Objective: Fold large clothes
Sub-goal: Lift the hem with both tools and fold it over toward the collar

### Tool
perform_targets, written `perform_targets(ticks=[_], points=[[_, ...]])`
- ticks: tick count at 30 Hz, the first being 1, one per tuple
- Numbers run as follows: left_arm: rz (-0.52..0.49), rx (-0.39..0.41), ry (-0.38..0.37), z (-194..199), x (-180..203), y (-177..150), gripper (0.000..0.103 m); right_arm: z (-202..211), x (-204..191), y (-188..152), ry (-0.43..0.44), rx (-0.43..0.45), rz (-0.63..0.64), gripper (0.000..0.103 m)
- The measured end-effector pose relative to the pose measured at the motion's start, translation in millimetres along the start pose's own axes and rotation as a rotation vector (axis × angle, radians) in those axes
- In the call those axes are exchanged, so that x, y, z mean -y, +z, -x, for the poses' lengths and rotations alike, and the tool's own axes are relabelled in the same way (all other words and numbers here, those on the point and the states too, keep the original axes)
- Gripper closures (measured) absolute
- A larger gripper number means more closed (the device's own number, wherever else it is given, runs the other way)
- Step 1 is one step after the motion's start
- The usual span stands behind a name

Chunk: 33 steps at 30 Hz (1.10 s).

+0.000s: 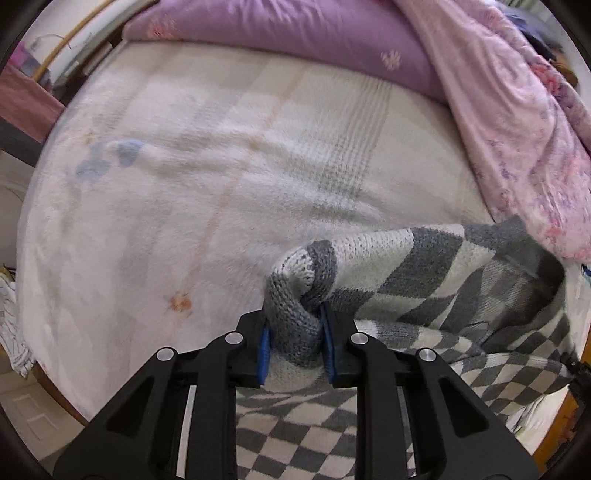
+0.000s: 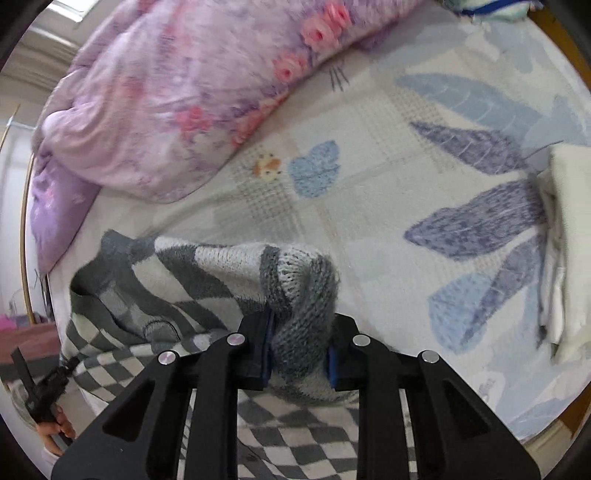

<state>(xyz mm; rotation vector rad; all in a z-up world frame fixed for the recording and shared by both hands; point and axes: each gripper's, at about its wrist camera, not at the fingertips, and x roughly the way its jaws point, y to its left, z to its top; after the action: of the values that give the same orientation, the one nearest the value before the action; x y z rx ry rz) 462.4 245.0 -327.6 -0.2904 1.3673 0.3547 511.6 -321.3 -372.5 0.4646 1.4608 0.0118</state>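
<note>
Knitwear fills the lower half of both wrist views: a grey-and-white checkered knitted sweater (image 1: 424, 280) is gathered up off a bed covered by a pale fleece blanket printed with blue and purple leaves (image 2: 388, 206).

In the left wrist view, the left gripper (image 1: 294, 341) has its black jaws drawn narrow on a bunched grey ribbed edge of the sweater, and the blue pads (image 1: 263, 350) press into the wool on both sides. From that pinch the sweater stretches away to the right and hangs below the jaws, its checkered body spread along the near edge of the bed.

In the right wrist view, the right gripper (image 2: 299, 354) is likewise clamped narrow on a wad of the same ribbed grey knit, which bulges above the jaws; the fabric runs off to the left.

At the lower left of that view, the other handheld gripper appears small, held by a person's hand (image 2: 55, 430).

A pink floral quilt (image 2: 177, 92) lies heaped at the far side of the bed, with a plain lilac pillow (image 1: 295, 33) beside it. A stack of folded white cloth (image 2: 569, 251) sits on the blanket at the right edge, well apart from the sweater.
</note>
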Motion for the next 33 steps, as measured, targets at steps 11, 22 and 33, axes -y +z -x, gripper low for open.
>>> perform_targets(ticks=[11, 22, 33], points=[[-0.030, 0.163, -0.045, 77.6, -31.6, -85.5, 0.081, 89.0, -10.3, -111.2, 0.025, 0.169, 0.041, 0.084], [-0.052, 0.239, -0.078, 119.7, -68.6, -184.1, 0.082, 125.3, 20.2, -213.0, 0.038, 0.247, 0.006, 0.084], [-0.031, 0.199, -0.026, 85.7, -112.0, -312.1, 0.082, 88.2, 74.3, -333.1, 0.006, 0.192, 0.058, 0.084]])
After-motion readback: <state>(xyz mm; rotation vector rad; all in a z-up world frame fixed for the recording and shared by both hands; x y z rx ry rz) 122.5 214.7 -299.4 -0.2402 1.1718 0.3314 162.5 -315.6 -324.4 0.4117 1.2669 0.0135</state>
